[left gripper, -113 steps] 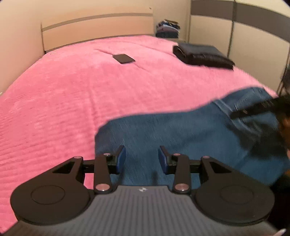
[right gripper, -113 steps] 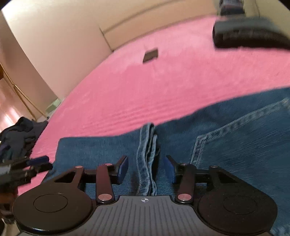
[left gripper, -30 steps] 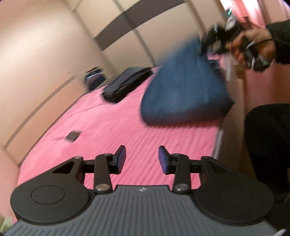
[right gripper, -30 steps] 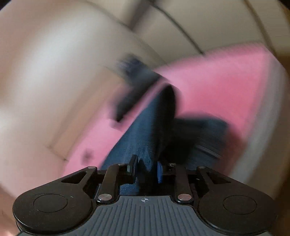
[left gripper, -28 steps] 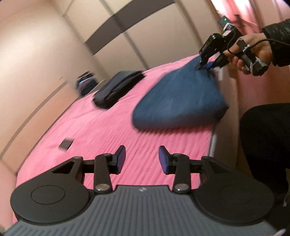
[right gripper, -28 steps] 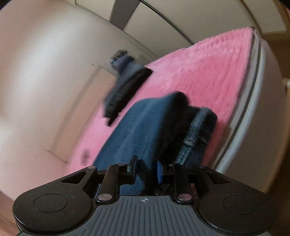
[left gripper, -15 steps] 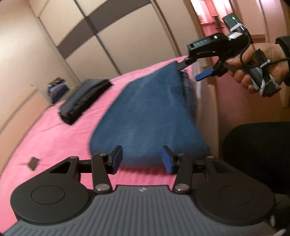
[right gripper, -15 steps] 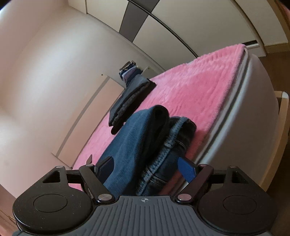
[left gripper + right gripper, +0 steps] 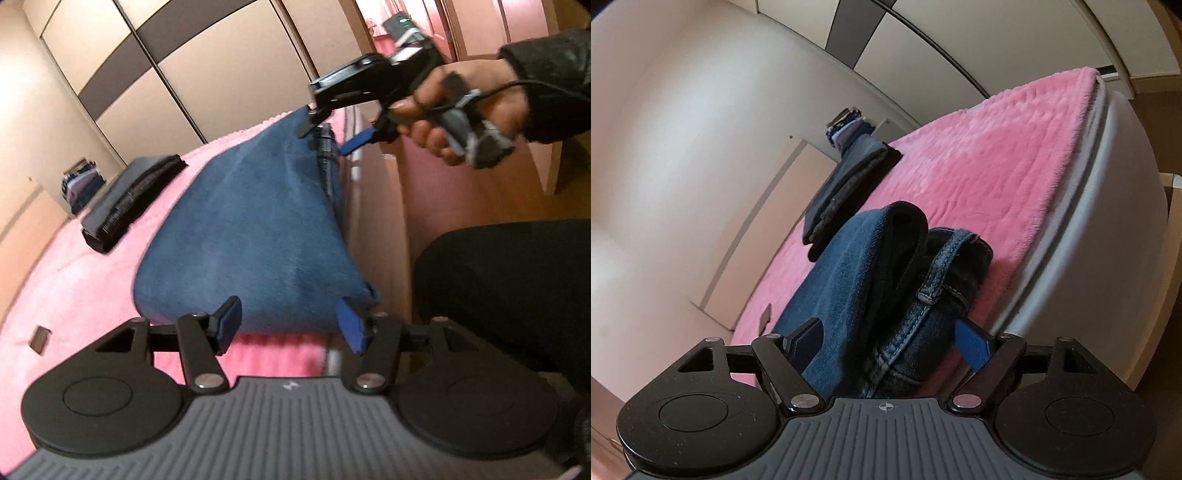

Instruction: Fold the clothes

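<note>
Blue-padded jaws of the left gripper (image 9: pixel 290 328) stand wide apart, holding nothing, with the near edge of the folded jeans (image 9: pixel 255 221) lying between and just beyond them. The right gripper (image 9: pixel 890 338), also spread wide and empty, flanks the waistband end of the same garment; a belt loop shows between its fingers. In the left wrist view a hand (image 9: pixel 469 114) holds that tool above the far end of the denim. The jeans lie on the pink bedspread (image 9: pixel 990 166) close to the mattress edge. Farther back rests a dark folded stack (image 9: pixel 129 199), well apart; wardrobe doors (image 9: pixel 207 70) stand behind.
</note>
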### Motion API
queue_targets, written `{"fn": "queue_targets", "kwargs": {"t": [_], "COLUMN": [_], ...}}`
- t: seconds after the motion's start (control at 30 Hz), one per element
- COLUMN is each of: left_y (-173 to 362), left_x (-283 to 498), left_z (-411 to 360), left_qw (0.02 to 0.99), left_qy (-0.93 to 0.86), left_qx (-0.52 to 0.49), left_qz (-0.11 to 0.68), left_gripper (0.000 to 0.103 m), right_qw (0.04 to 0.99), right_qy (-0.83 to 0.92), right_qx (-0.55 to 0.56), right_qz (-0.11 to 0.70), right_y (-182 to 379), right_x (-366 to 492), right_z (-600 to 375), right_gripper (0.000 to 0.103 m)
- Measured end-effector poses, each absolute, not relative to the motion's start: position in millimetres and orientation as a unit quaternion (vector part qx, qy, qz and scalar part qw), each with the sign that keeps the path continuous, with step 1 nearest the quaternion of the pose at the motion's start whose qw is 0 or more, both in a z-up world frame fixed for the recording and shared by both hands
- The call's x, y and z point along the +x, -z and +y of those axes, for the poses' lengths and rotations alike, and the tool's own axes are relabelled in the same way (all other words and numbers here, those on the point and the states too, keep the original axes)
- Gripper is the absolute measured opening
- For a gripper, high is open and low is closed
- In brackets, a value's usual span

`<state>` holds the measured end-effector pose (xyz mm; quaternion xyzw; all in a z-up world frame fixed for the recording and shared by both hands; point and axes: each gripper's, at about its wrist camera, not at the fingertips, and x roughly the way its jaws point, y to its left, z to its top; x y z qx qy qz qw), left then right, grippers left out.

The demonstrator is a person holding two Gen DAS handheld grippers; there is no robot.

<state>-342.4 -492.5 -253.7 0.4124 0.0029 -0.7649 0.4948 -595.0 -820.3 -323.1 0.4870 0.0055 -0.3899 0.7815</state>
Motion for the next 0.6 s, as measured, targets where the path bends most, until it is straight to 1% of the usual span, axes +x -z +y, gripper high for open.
{"fn": "queue_targets", "kwargs": {"t": [0.13, 0.37, 0.4, 0.43, 0.5, 0.53, 0.6], "left_y": [260, 256, 256, 255, 254, 253, 250], "left_x": [-345, -343, -342, -341, -339, -337, -334], "left_z": [-488, -489, -490, -490, -491, -490, -489], "left_qw": [0.49, 0.496, 0.498, 0.5, 0.505, 0.507, 0.512], "left_qy": [0.766, 0.767, 0.766, 0.766, 0.764, 0.763, 0.761], "left_qx": [0.416, 0.406, 0.406, 0.405, 0.403, 0.401, 0.398], "left_qz": [0.007, 0.006, 0.007, 0.008, 0.007, 0.006, 0.007], "left_gripper": [0.054, 0.055, 0.055, 0.055, 0.055, 0.055, 0.055], "right_qw": [0.762, 0.737, 0.738, 0.741, 0.753, 0.76, 0.775], "right_qy": [0.397, 0.41, 0.411, 0.42, 0.418, 0.409, 0.394], "right_qx": [0.51, 0.537, 0.534, 0.524, 0.508, 0.504, 0.493], "right_qz": [0.025, -0.014, -0.01, 0.006, 0.017, 0.016, 0.016], "right_y": [329, 334, 334, 332, 324, 317, 301], "right_x": [-585, -584, -582, -580, -581, -584, -590], "right_z": [-832, -840, -842, -844, -846, -849, -853], "right_gripper": [0.083, 0.083, 0.079, 0.056, 0.038, 0.031, 0.027]}}
